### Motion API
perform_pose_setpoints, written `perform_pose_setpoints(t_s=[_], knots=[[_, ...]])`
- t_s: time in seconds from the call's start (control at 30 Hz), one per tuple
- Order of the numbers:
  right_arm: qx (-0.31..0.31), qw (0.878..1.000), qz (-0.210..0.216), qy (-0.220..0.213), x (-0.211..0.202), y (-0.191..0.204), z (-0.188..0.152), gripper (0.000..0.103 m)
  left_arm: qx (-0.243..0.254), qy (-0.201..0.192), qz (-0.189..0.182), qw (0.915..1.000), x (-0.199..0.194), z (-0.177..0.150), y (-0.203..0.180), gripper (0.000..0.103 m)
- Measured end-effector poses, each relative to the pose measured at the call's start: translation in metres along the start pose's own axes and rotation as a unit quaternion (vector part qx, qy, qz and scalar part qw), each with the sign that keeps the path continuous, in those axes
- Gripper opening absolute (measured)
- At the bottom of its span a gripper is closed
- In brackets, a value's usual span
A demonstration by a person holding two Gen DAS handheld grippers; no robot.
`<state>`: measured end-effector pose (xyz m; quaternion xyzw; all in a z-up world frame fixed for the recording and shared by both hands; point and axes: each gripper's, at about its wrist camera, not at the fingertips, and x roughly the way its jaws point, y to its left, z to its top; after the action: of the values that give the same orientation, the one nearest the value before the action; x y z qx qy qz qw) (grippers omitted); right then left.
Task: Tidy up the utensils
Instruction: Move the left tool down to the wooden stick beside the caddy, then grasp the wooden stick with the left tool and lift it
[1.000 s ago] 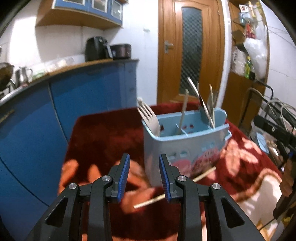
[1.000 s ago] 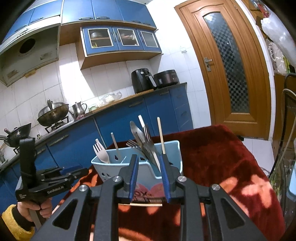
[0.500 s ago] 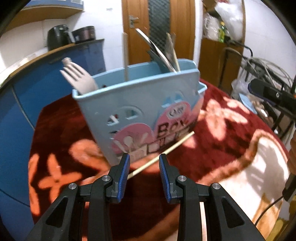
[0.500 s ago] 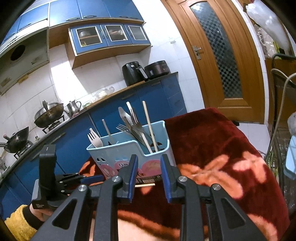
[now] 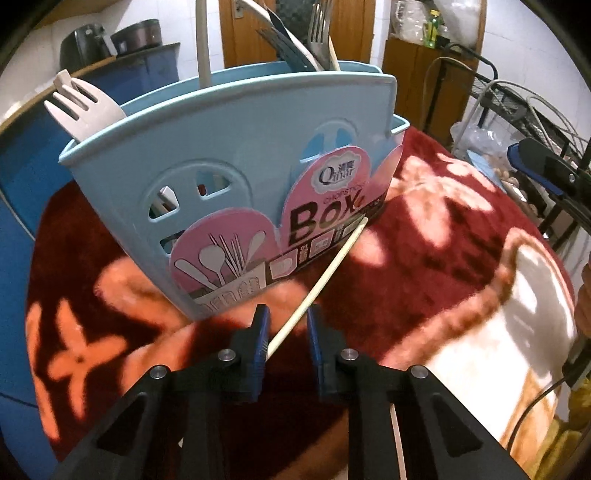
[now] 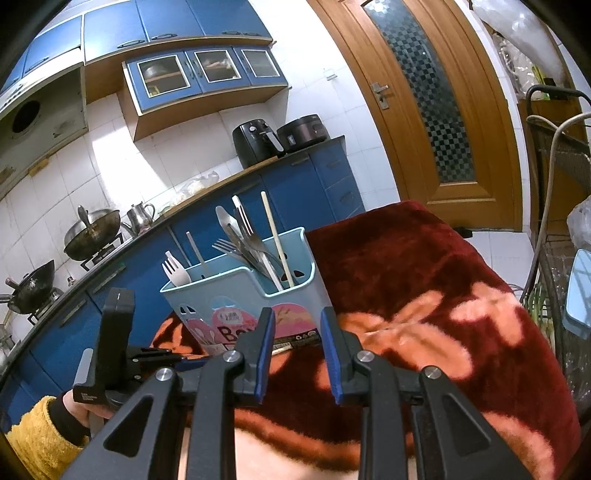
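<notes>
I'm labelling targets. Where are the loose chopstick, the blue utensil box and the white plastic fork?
loose chopstick (image 5: 325,275), left wrist view, mid-shaft.
blue utensil box (image 5: 258,136), left wrist view, front wall.
white plastic fork (image 5: 86,107), left wrist view, head.

I'm in a home kitchen: blue wall cabinets above my tool, blackened woks on a stove left, black air fryer ahead.

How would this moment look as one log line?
left claw: open, around chopstick | right claw: open, empty | utensil box: upright on blanket
</notes>
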<state>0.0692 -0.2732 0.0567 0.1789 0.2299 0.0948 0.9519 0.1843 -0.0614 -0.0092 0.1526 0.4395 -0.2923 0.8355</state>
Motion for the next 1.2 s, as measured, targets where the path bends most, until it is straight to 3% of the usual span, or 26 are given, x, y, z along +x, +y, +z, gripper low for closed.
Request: perform_pose_setpoints(t_s=[0.2, 0.43, 0.97, 1.2], knots=[[0.003, 1.0, 0.003, 0.002, -0.001, 0.0, -0.003, 0.028, -0.007, 0.019, 0.003, 0.9998, -0.003, 0.002, -0.009, 0.014], [0.003, 1.0, 0.008, 0.001, -0.003, 0.0, -0.005, 0.028, -0.038, 0.068, -0.046, 0.9959, -0.01, -0.009, -0.023, 0.005], [0.006, 1.0, 0.019, -0.006, -0.017, 0.0, -0.009, 0.028, -0.051, 0.069, -0.033, 0.9957, 0.0, 0.016, -0.03, 0.01], [0.008, 1.0, 0.02, -0.006, -0.017, -0.001, -0.009, 0.028, -0.051, 0.093, -0.029, 0.9939, 0.017, 0.033, -0.034, 0.011]])
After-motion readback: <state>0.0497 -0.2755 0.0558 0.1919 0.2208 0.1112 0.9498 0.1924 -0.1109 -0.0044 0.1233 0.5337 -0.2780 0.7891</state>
